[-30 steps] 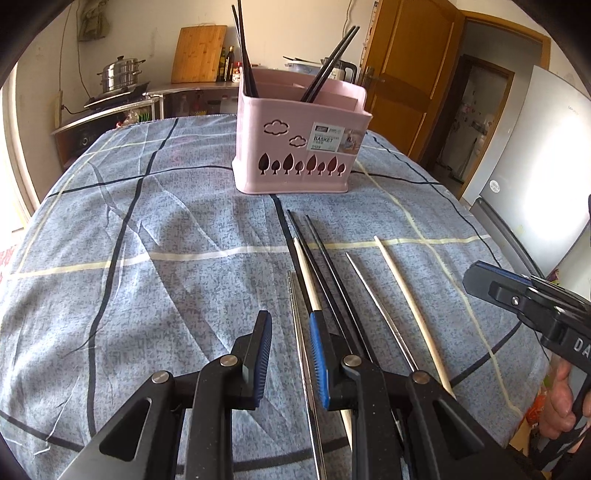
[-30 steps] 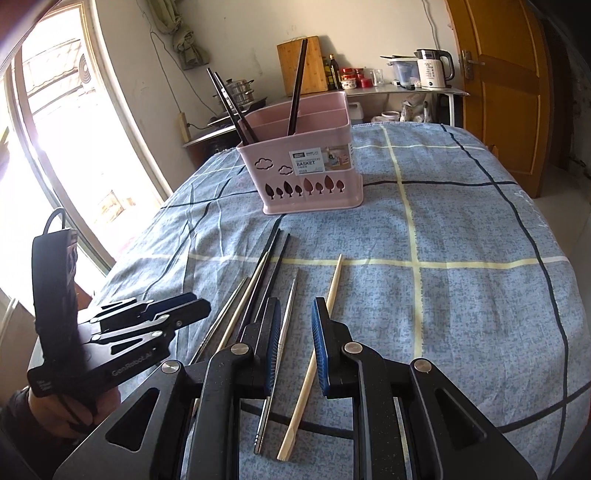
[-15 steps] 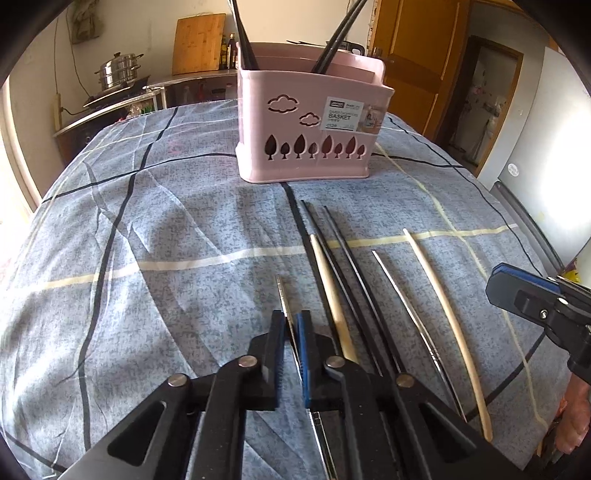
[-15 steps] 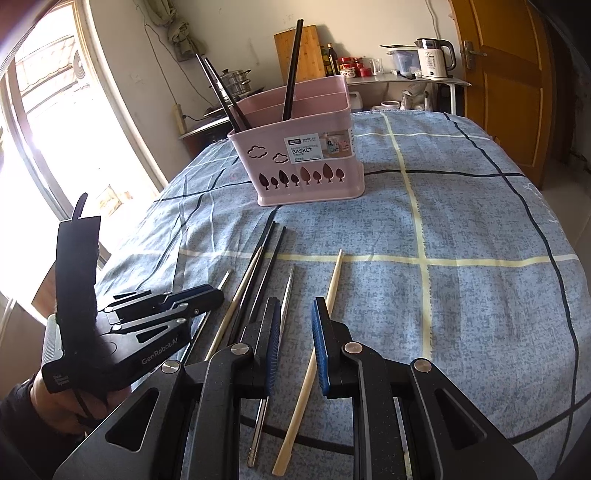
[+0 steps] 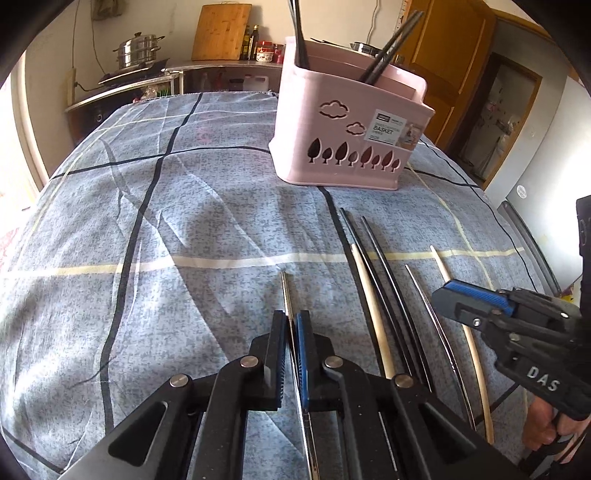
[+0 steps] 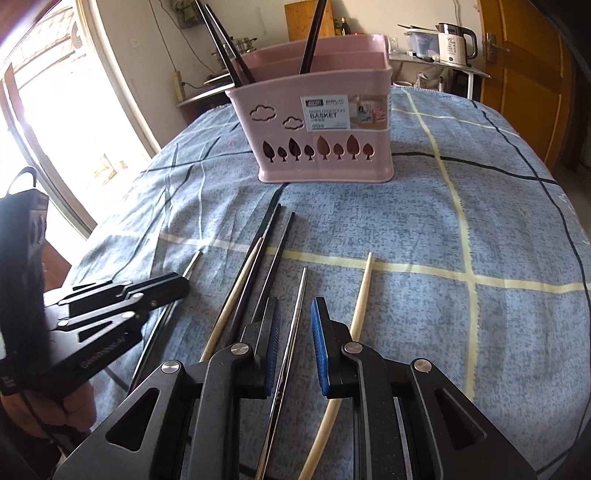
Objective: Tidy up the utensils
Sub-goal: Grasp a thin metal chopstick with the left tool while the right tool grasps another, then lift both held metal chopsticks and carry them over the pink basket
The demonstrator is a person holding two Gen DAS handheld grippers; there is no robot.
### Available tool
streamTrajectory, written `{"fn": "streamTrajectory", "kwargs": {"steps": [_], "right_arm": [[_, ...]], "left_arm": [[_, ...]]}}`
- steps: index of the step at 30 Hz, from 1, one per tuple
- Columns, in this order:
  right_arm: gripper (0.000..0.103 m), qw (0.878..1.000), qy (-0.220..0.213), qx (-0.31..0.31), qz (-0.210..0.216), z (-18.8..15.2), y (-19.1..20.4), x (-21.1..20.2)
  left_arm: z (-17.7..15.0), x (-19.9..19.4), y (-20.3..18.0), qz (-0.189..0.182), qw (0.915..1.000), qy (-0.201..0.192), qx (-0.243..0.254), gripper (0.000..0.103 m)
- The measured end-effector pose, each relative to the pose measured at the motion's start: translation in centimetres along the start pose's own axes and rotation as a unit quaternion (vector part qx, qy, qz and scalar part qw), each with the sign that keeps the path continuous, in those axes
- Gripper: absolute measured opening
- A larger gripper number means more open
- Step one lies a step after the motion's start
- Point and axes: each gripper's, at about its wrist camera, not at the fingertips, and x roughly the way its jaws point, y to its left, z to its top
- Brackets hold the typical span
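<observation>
Evidently the left hand-held gripper (image 5: 292,334) is clamped on a steel chopstick (image 5: 285,291) low over the tabletop's (image 5: 177,221) near edge, ready to lift it toward the pink basket (image 5: 347,147) standing near the far edge, where black chopsticks already stand. The right hand-held gripper (image 6: 295,323) is parted, straddling a second steel chopstick (image 6: 301,291), with pale and black ones alongside, probably so both can be gathered together.

Blue checked tablecloth (image 5: 155,221), steel steamer pot (image 5: 138,50) on counter, wooden cutting board (image 5: 221,31) leaned against wall, white kettle (image 6: 454,43), wooden door (image 6: 521,74).
</observation>
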Motion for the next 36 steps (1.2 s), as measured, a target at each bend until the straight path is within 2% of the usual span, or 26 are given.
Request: {"fn": "streamTrajectory", "kwargs": {"steps": [4,10,13,15,20,23,28,36], "right_arm": [[0.018,1.000,0.018,-0.004,-0.014,0.2,0.0,1.3],[0.017,0.999,0.019,-0.017,-0.035,0.4,0.8,1.6],[0.012,0.998,0.023,-0.027,-0.048,0.7,1.3,1.9],[0.005,0.998,0.026,-0.026,-0.047,0.8,1.2,2.0],[0.004,0.999,0.028,-0.016,-0.030,1.1,0.9,1.9],[0.004,1.000,0.015,-0.006,-0.018,1.4,0.7,1.0],[0.004,1.000,-0.009,-0.001,-0.005,2.5,0.7,-0.8],[0.004,0.999,-0.051,0.008,0.013,4.8,0.6,-3.9]], "left_arm": [[0.2,0.1,0.0,-0.002,1.0000,0.002,0.002,0.006],[0.9,0.6,-0.5,0.008,0.9995,0.012,0.027,0.006],[1.5,1.0,-0.7,0.011,0.9991,0.022,0.035,0.006],[2.0,1.3,-0.8,0.012,0.9986,0.030,0.042,0.006],[2.7,1.7,-1.2,0.017,0.9975,0.040,0.056,0.005],[2.9,1.6,-0.9,0.009,0.9981,0.043,0.045,0.005],[3.5,-0.1,-0.3,-0.007,0.9994,0.020,0.027,0.004],[6.3,-4.8,-0.6,-0.030,0.9985,-0.035,0.028,0.004]]}}
